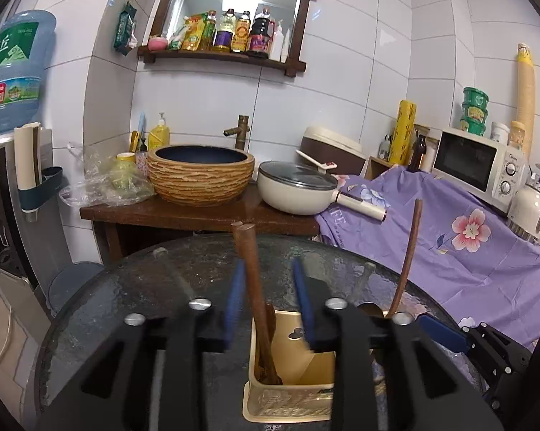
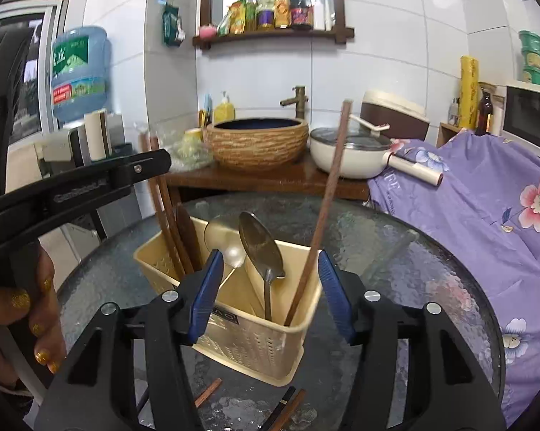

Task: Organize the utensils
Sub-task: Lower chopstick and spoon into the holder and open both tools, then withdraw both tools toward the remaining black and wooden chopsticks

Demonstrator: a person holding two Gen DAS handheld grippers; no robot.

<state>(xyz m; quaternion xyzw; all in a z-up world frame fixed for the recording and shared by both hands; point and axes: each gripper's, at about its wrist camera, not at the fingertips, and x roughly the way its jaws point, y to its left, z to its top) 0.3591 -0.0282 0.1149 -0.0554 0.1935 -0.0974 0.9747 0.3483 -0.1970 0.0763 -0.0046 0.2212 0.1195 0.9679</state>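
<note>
Nearest the right wrist camera, a few loose chopsticks (image 2: 287,407) lie on the glass tabletop (image 2: 431,251) just in front of the holder, partly hidden under the tool body, so their number is hard to tell. These appear to be what is left to sort.

The right tongs (image 2: 268,292) are spread wide and hold nothing; they hover just in front of the beige utensil holder (image 2: 248,341). In its right-hand compartment a large metal spoon (image 2: 261,248) stands bowl-up, with a smaller spoon (image 2: 230,253) just beside it and a single wooden chopstick (image 2: 327,194) leaning against the right corner. In the left-hand compartment several wooden utensils (image 2: 169,222) stand upright together.

The left tongs (image 1: 268,301) hang above the holder's left compartment. A wooden handle (image 1: 250,273) rises between the blue pads (image 1: 234,298), but neither pad looks to be touching it, so the tongs read as apart and empty rather than pinching. From the right wrist view, the left hand (image 2: 36,309) and its tool come in from the side above the same compartment.

By my judgement the task is well along: most pieces already stand in the holder, sorted by kind, and the loose sticks on the tabletop still need gathering.

Farther back stand a basin (image 1: 201,176) and a lidded pan (image 1: 298,188).
</note>
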